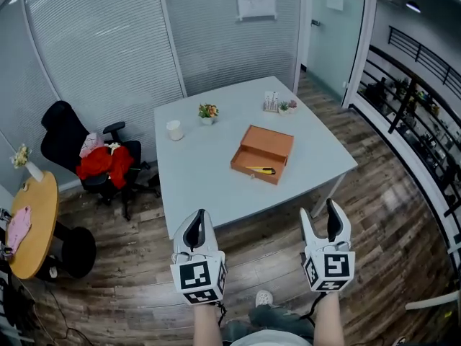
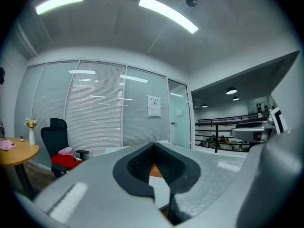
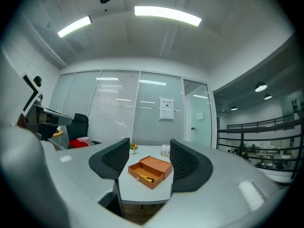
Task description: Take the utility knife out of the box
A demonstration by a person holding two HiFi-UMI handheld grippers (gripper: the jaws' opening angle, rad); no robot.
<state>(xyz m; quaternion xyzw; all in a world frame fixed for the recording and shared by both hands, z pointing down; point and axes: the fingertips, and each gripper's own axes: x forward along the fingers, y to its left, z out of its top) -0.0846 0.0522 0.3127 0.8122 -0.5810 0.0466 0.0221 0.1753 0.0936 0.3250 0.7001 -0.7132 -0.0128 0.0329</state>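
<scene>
An open orange box [image 1: 263, 153] lies on the pale grey table [image 1: 202, 179], far ahead of both grippers. A yellow and black utility knife [image 1: 261, 170] rests in its front tray. My left gripper [image 1: 196, 220] hovers over the wood floor short of the table, its jaws shut with nothing in them. My right gripper [image 1: 321, 216] is level with it, open and empty. In the right gripper view the box [image 3: 150, 170] and knife [image 3: 147, 178] show between the spread jaws of that gripper [image 3: 149, 145]. In the left gripper view only an orange sliver of the box [image 2: 154, 171] shows past the gripper [image 2: 154, 147].
A white cup [image 1: 173, 130], a small flower pot [image 1: 208, 112] and a card holder [image 1: 271, 102] stand at the table's far side. A black office chair [image 1: 68, 132] with red cloth is at the left, beside a round wooden table [image 1: 32, 222]. A black railing [image 1: 425, 121] runs along the right.
</scene>
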